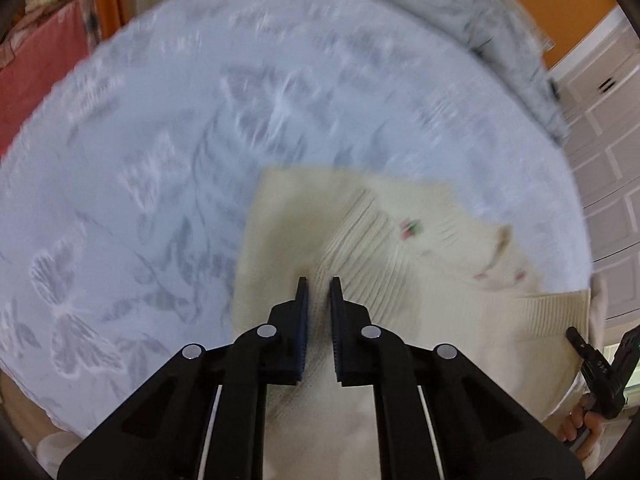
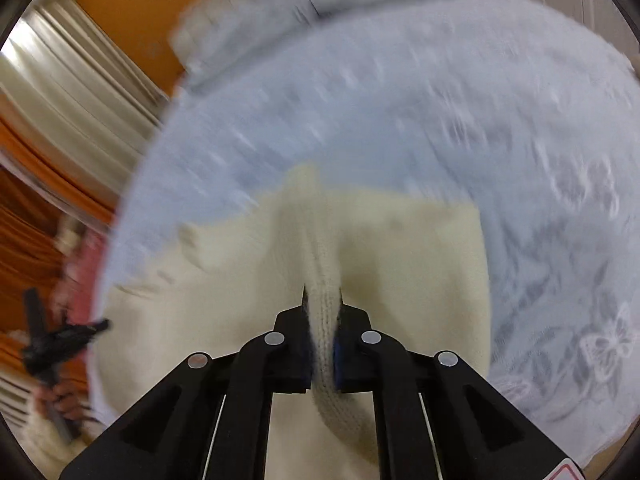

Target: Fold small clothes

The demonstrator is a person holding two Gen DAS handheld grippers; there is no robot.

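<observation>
A cream knitted sweater (image 1: 400, 240) with ribbed bands and small red-green motifs lies on a pale blue, butterfly-patterned bedspread (image 1: 160, 160). My left gripper (image 1: 319, 280) is shut on the sweater's near left part, with a strip of knit running between its blue pads. In the right wrist view the same sweater (image 2: 400, 248) is blurred. My right gripper (image 2: 322, 292) is shut on a raised ridge of its knit, which stands up between the jaws. Each view catches the other gripper's black body (image 1: 604, 372) (image 2: 60, 344) at its edge, held by a hand (image 2: 60, 400).
A grey marbled blanket (image 1: 480, 8) lies along the bed's far edge. White panelled doors (image 1: 608, 160) stand to the right, and a pink cloth (image 1: 36, 80) and pale curtains (image 2: 72, 80) to the left. An orange wall is behind. Bare bedspread stretches beyond the sweater.
</observation>
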